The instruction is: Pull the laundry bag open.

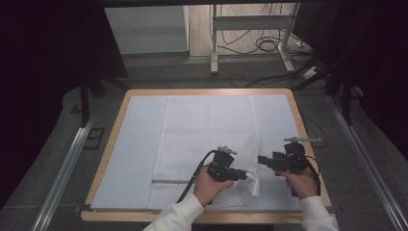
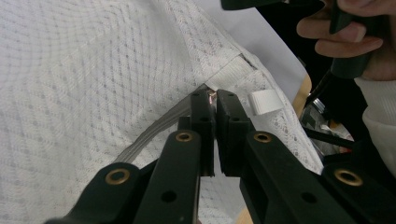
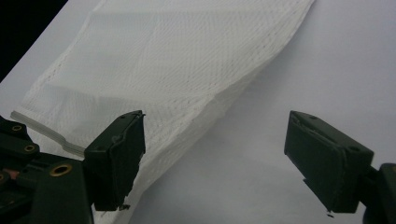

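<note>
White mesh bag (image 1: 207, 139) with a diamond weave and grey zip, on a pale blue sheet (image 1: 134, 144), black grippers.

Mesh bag (image 2: 93, 70): white netted cloth, matt, clamped between the left gripper (image 2: 215, 100) jaws.
Zip band (image 2: 149, 133): smooth grey tape.
Jaws: matt black plastic, brass-coloured rivets.
Table edge (image 1: 110, 139): pale wood.

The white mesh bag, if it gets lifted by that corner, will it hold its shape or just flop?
The mesh bag will probably flop: its thin netting already buckles where the left claw pinches the zipper end. It looks light for its size, lying flat on the sheet. It may slide easily on that smooth surface.
</note>
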Tool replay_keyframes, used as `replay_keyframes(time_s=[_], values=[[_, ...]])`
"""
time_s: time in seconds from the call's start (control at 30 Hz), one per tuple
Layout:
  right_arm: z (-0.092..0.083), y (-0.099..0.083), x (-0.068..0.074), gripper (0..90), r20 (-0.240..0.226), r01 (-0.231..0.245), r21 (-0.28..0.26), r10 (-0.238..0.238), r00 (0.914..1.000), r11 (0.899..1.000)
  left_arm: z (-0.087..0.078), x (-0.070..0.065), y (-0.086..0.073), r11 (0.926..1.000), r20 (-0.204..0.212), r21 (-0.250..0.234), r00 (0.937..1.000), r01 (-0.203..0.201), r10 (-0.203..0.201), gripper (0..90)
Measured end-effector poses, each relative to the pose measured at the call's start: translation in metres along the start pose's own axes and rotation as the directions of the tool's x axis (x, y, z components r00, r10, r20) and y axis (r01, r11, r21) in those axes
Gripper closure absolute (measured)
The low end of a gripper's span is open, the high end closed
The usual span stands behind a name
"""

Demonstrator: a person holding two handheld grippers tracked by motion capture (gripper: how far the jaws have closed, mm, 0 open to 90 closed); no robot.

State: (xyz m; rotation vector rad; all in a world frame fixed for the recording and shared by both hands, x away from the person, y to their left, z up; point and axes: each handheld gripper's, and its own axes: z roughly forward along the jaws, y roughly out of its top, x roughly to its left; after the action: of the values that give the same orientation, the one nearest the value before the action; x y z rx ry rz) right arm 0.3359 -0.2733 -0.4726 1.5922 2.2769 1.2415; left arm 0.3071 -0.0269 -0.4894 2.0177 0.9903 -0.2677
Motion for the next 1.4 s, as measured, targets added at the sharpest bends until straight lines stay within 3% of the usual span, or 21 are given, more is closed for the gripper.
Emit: replay_keyframes(time_s=[0.13,0.43,0.77,1.13,1.27,1.3,1.4], values=[[0.005,0.000,0.004,19.7,0.004,0.002,0.017,-0.002,1.0000,1.000,0.001,0.000,0.000,1.0000,-0.001,0.002,1.0000,-0.001,0.001,86.4],[0.023,-0.002,0.013,22.0,-0.045,-0.031,0.059,0.034,0.9984,0.998,0.002,-0.001,0.000,1.0000,-0.004,0.003,1.0000,-0.007,0.007,86.4],[0.038,-0.004,0.017,24.2,-0.068,-0.049,0.102,0.056,0.9961,0.994,0.005,-0.002,-0.001,0.9998,-0.008,0.008,0.9998,-0.016,0.016,86.4],[0.044,-0.006,0.018,27.3,-0.060,-0.058,0.125,0.066,0.9960,0.990,0.006,-0.003,-0.001,0.9997,-0.011,0.005,0.9997,-0.022,0.022,86.4],[0.046,-0.007,0.018,33.4,-0.069,-0.058,0.143,0.068,0.9953,0.988,0.005,-0.003,-0.001,0.9997,-0.010,0.006,0.9996,-0.025,0.025,86.4],[0.047,-0.007,0.018,39.4,-0.085,-0.057,0.148,0.070,0.9939,0.987,0.005,-0.003,-0.001,0.9996,-0.009,0.010,0.9996,-0.027,0.027,86.4],[0.049,-0.008,0.018,46.2,-0.110,-0.065,0.172,0.085,0.9902,0.983,0.004,-0.003,-0.001,0.9997,-0.013,0.008,0.9996,-0.024,0.025,86.4]])
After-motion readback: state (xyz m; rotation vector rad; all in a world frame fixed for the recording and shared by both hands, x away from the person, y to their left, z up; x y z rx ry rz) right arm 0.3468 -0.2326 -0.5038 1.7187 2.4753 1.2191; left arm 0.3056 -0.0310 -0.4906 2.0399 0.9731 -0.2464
